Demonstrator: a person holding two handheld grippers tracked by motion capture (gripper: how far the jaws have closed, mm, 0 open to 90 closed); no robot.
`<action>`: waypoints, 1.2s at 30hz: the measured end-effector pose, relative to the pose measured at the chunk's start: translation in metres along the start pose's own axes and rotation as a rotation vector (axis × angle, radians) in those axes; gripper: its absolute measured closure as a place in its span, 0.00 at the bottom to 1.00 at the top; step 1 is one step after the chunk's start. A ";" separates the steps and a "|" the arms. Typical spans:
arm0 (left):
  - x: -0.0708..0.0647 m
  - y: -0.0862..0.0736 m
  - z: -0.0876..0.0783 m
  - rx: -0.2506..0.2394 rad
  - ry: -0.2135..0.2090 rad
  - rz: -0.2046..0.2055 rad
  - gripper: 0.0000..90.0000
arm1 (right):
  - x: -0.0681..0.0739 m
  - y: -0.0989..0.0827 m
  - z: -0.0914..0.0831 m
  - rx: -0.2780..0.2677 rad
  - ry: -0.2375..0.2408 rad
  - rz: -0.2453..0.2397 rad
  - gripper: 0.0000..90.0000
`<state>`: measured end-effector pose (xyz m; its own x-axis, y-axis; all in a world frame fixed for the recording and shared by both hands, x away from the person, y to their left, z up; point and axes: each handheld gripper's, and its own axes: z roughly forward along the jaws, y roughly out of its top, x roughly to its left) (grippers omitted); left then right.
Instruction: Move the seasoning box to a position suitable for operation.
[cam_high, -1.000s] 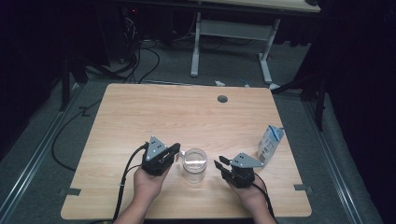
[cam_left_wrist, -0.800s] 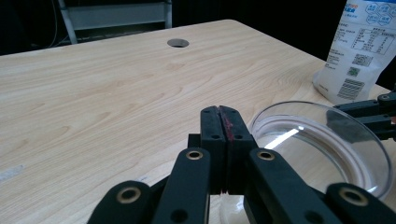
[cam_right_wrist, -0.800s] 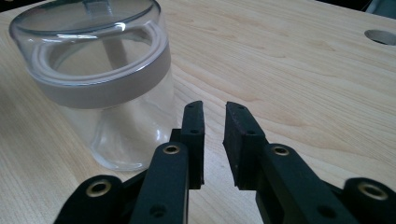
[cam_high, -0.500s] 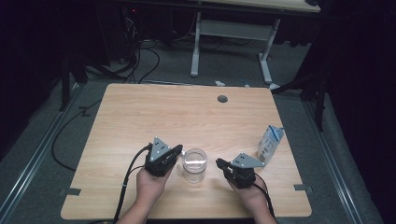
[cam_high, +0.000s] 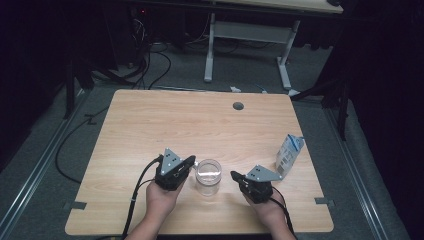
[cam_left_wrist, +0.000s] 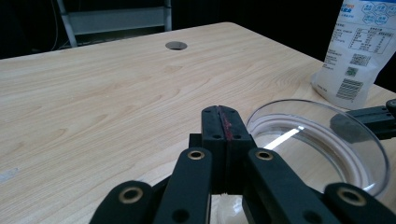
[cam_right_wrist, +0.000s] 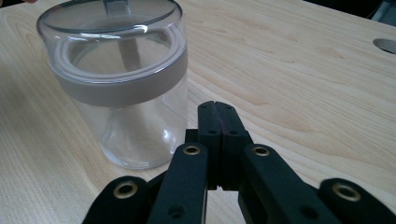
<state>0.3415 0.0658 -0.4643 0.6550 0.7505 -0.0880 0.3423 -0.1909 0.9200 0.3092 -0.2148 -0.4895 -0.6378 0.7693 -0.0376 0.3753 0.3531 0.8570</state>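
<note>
A clear jar (cam_high: 208, 176) stands upright near the front edge of the table (cam_high: 200, 125), between the two hands. It has a see-through lid (cam_right_wrist: 109, 18) seated on top and a pale grey band (cam_right_wrist: 126, 86) around its neck just under that lid. Through the glass wall the inside looks empty; nothing lies on its bottom.

The left claw (cam_high: 191, 161) sits just beside the jar's left side, its tips close to the lid's rim; whether they touch it cannot be told. In the left gripper view its two black jaws press flat together with nothing between them, and the lid's round edge (cam_left_wrist: 327, 140) lies just to their right. The right claw (cam_high: 234, 175) is near the jar's right side, a small gap away. Its jaws have just been closing and now meet tip to tip, empty, as the right gripper view shows, with the jar standing apart to their upper left.

Farther right, close to the table's right edge, a small blue-and-white carton (cam_high: 290, 152) stands upright, its top folded shut. A round cable hole (cam_high: 238, 106) sits in the table's far part.
</note>
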 end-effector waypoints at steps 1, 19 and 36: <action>0.000 0.000 0.000 0.000 0.000 0.000 1.00 | 0.000 0.000 0.000 0.001 0.001 -0.002 1.00; -0.001 -0.002 -0.001 -0.008 0.013 0.005 1.00 | 0.007 0.004 -0.003 -0.021 0.009 -0.020 1.00; -0.001 -0.002 -0.001 -0.010 0.017 0.004 1.00 | 0.014 0.008 -0.005 -0.043 0.025 -0.043 1.00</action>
<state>0.3396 0.0662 -0.4662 0.6445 0.7607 -0.0779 0.3328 -0.1874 0.9242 0.3000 -0.2034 -0.4806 -0.6693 0.7403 -0.0627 0.3183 0.3620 0.8761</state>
